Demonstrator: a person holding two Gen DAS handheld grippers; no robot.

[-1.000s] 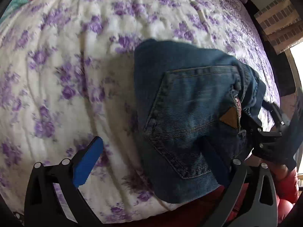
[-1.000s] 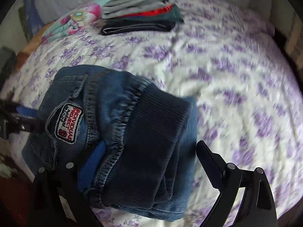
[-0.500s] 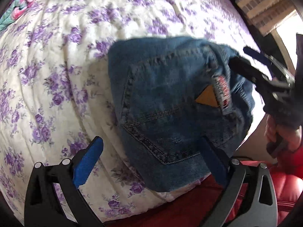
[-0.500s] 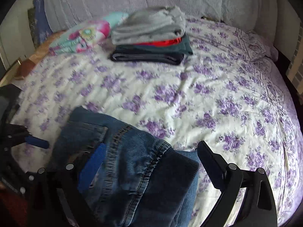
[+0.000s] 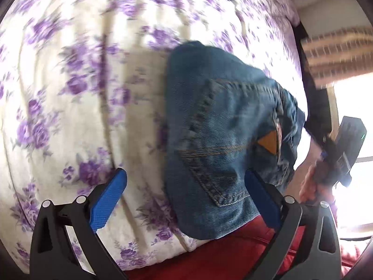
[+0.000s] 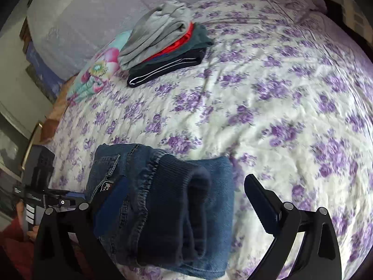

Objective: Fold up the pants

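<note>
— Where do the jeans (image 6: 163, 210) lie?
— Folded into a thick bundle at the near edge of the bed (image 6: 256, 93); ribbed waistband toward the right gripper (image 6: 184, 207), long axis running away from it.
— And the claws?
— Both spread, holding nothing; the left gripper (image 5: 186, 200) has only its right finger over the denim — the right sits nearer.
</note>
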